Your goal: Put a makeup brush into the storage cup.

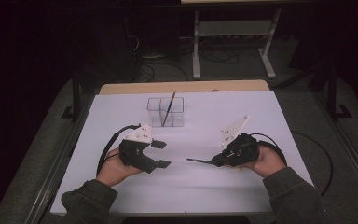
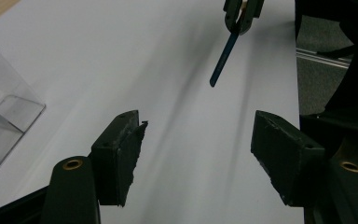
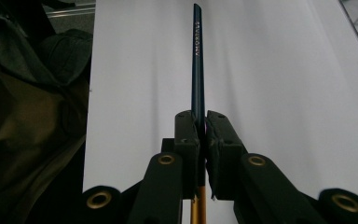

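So the thing being worked is a slim dark blue-green pencil-like stick (image 3: pixel 198 60) with a gold lower section, probably a makeup pencil or thin brush. It's pinched tight between the closed jaws of the right gripper (image 1: pixel 220 161), sticking straight out ahead of them and hanging a bit above the white table (image 1: pixel 205 186), pointing toward the person's left in the high view. The left gripper view catches it too, poking out of the far gripper. There's small pale lettering running along the barrel in the right gripper view, but it's too tiny and blurry for me to read with any confidence. Further back sits a clear divided organizer (image 1: pixel 166 112), and it already has one similar stick (image 1: pixel 168 108) leaning in it, so my guess is one is sorted and this is the next one headed in. Pickup looks done; the carry over and the drop into a compartment are left. The left gripper (image 1: pixel 163 154) is just hanging out near the table with its jaws spread wide and nothing between them, well apart from the organizer.
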Demonstrator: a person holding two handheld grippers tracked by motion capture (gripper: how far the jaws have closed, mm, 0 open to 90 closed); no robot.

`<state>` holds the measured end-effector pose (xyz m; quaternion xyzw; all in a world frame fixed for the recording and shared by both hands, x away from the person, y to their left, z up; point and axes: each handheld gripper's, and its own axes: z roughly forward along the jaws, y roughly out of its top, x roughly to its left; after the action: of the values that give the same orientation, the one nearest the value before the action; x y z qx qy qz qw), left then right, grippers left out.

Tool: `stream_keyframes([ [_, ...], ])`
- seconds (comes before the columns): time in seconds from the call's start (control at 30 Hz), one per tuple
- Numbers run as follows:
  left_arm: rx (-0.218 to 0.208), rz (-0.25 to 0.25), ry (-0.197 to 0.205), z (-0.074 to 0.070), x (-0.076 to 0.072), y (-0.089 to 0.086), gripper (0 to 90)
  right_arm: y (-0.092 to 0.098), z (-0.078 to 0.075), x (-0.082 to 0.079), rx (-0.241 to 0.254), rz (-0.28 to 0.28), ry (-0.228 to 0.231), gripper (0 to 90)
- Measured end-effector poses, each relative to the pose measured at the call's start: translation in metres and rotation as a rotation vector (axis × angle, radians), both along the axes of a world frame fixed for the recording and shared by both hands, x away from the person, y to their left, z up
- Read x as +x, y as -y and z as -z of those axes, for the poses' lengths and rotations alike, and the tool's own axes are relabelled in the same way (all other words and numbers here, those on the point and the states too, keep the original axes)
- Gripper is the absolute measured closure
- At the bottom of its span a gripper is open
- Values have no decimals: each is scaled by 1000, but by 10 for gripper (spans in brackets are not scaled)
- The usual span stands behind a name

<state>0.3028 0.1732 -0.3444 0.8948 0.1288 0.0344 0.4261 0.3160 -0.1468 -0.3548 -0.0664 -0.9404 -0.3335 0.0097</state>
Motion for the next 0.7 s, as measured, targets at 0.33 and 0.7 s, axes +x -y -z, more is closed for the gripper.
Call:
stream_keyframes([
  [0.33, 1, 35, -1, -3, -1, 4, 395, -23, -5, 3, -7, -50, -2, 831],
  [0.7, 15, 79, -6, -6, -3, 16, 456, -42, -7, 3, -8, -94, 3, 831],
])
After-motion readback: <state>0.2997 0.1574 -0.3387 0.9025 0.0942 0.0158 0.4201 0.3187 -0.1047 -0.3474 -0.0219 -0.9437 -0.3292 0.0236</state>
